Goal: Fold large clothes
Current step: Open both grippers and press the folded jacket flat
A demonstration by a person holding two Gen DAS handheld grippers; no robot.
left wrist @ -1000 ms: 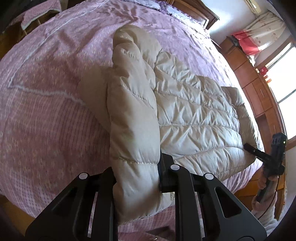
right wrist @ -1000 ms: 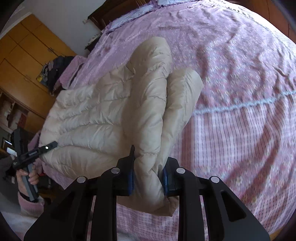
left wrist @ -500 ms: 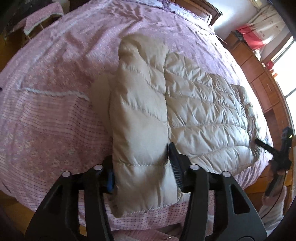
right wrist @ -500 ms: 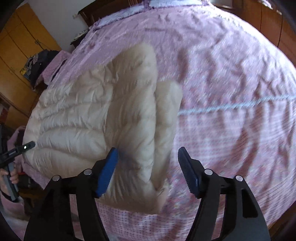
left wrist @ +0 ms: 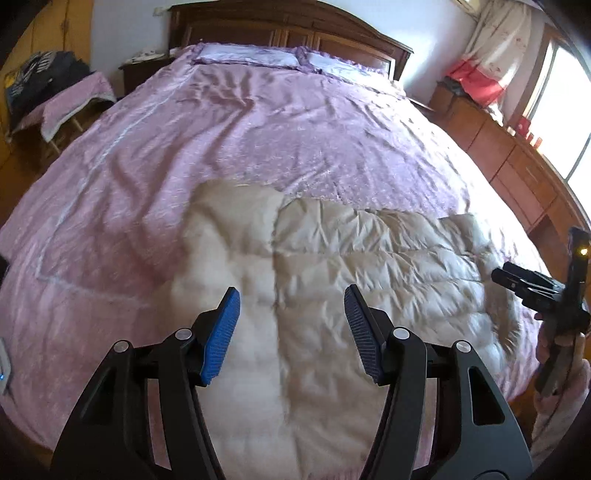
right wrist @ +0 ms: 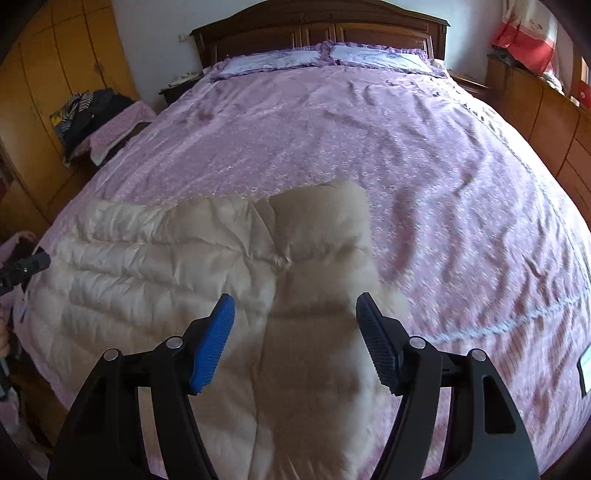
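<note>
A cream quilted puffer jacket (left wrist: 369, 266) lies flat near the foot of a bed with a pink cover (left wrist: 258, 129). A sleeve is folded in along each side. My left gripper (left wrist: 291, 314) is open and empty above the jacket's left folded sleeve (left wrist: 229, 258). My right gripper (right wrist: 295, 328) is open and empty above the right folded sleeve (right wrist: 325, 258). The jacket also fills the lower middle of the right wrist view (right wrist: 166, 273). The right gripper shows at the far right of the left wrist view (left wrist: 539, 288).
Two pillows (right wrist: 325, 59) and a dark wooden headboard (right wrist: 317, 26) stand at the far end. A chair with dark clothes (right wrist: 92, 118) stands left of the bed. Wooden cabinets (left wrist: 517, 166) run along the right side. Yellow wardrobes (right wrist: 44, 74) line the left wall.
Both grippers opened and let go of the folded sleeves. Both have lifted and tilted up, so the far end of the bed now shows.
</note>
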